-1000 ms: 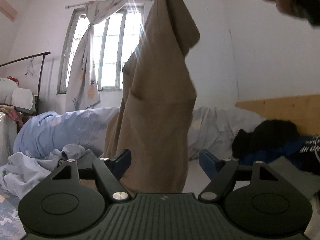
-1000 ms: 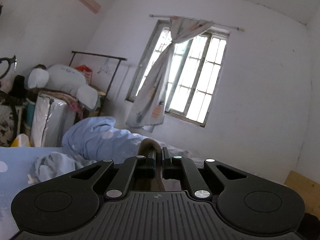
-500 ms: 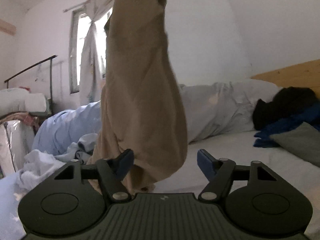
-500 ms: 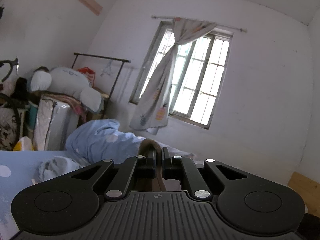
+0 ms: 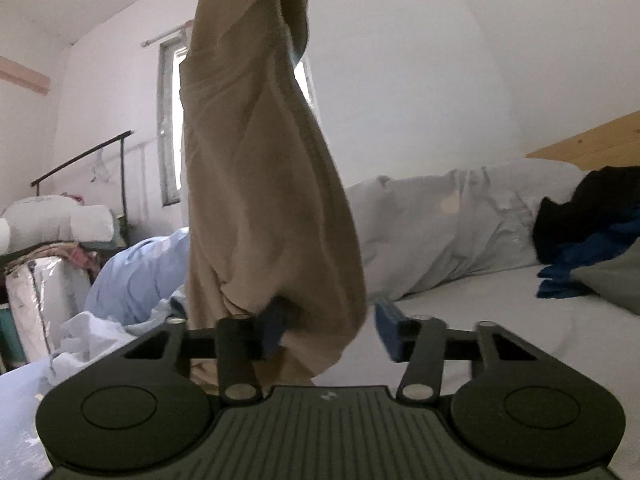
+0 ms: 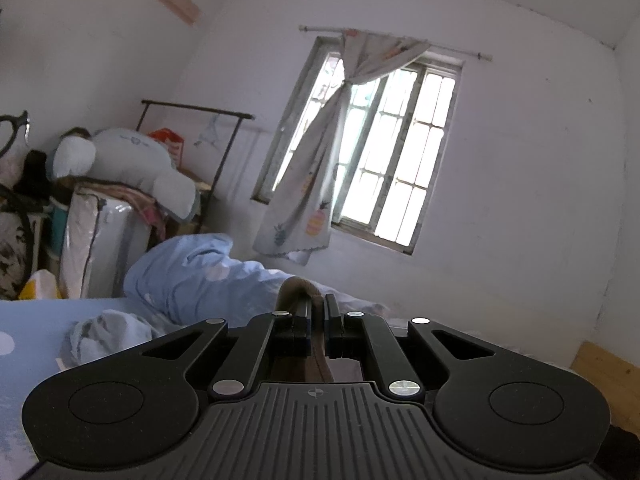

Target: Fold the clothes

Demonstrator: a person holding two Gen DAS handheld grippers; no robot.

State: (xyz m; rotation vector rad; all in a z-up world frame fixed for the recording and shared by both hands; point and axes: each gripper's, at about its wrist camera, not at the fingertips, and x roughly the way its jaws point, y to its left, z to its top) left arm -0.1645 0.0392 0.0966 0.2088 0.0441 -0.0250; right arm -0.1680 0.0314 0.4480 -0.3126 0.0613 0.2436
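A tan garment (image 5: 264, 184) hung above the bed (image 5: 500, 320), pinched at its top in the closed right tool (image 6: 318, 320). The left tool (image 5: 328, 328) gaped wide around its bunched lower end, gripping nothing; seizing that hem looked due next.

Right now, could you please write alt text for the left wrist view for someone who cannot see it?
A tan garment hangs from above the frame, its lower end between the open fingers of the left gripper. Behind it lie a bed with pale bedding and a heap of dark clothes at the right.
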